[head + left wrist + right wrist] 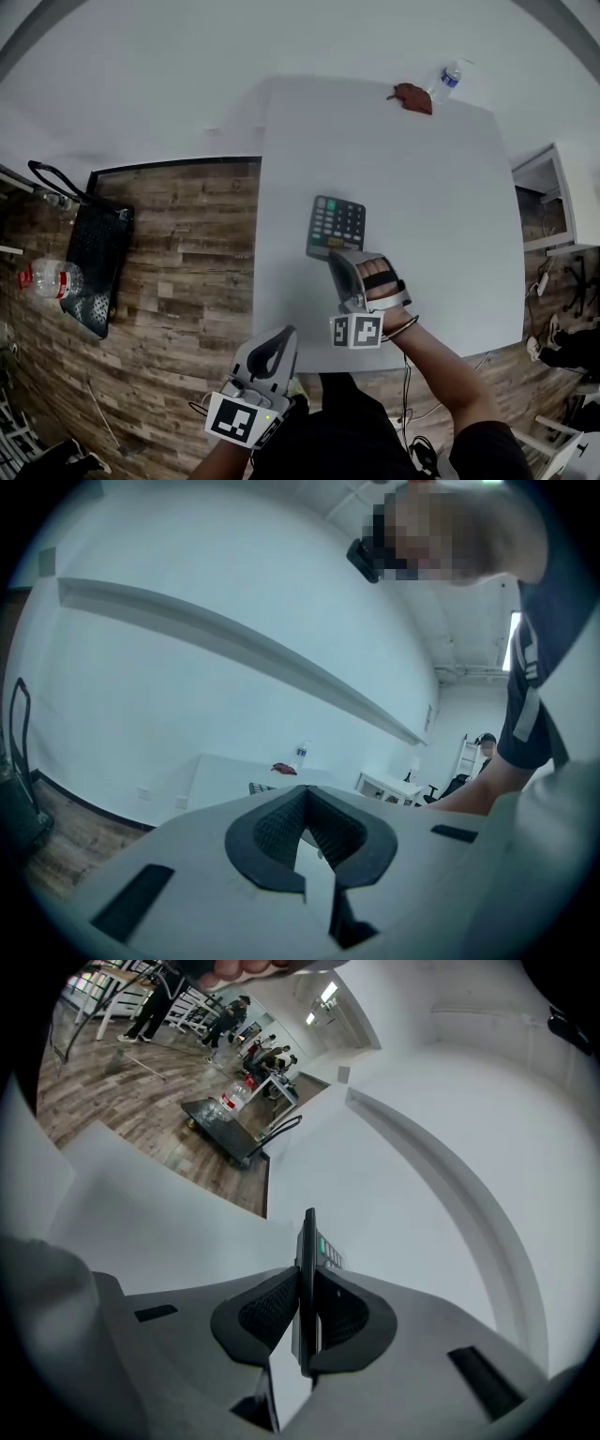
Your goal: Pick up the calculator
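Note:
The calculator (336,226) is dark grey with rows of keys and a small display at its near end. It is over the middle of the white table (441,187). My right gripper (348,269) is shut on its near edge. In the right gripper view the calculator (306,1241) stands edge-on between the two black pads, with green keys showing on its right face, and the gripper (302,1321) pinches it from both sides. My left gripper (273,359) hangs off the table's near edge at the lower left. It (302,803) is shut with nothing in it.
A reddish-brown object (410,97) and a water bottle (451,77) sit at the table's far edge. On the wooden floor at the left stand a black cart (94,267) and a bottle (52,278). White shelving (542,202) stands to the right of the table.

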Tool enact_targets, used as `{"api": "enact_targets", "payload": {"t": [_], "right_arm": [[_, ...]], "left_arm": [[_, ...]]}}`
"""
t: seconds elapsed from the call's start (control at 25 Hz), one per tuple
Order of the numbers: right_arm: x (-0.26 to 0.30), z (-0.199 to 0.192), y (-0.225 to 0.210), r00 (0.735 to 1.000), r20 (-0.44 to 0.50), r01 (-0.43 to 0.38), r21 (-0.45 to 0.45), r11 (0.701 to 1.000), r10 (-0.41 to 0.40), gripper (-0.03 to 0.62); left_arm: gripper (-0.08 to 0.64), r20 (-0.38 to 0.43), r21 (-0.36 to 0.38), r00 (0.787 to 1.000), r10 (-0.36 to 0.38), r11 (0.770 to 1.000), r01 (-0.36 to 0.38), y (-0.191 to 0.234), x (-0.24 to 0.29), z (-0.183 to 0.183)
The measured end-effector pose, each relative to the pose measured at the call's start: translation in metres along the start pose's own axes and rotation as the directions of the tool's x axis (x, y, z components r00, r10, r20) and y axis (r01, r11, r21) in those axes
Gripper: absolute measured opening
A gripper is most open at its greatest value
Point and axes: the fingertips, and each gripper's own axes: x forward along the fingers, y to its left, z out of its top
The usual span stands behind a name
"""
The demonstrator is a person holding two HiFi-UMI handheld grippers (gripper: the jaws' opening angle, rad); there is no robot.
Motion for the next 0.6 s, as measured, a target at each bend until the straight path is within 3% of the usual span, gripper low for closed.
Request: {"api": "enact_targets", "payload": {"t": [0.6], "right_arm": [[-0.130, 0.090, -0.059, 0.998, 0.008, 0.059, -0.019, 0.998, -0.059, 0.055]], "left_arm": [[0.005, 0.080, 0.124, 0.992, -0.099, 0.988, 0.088, -0.051, -0.058, 0.043]]}}
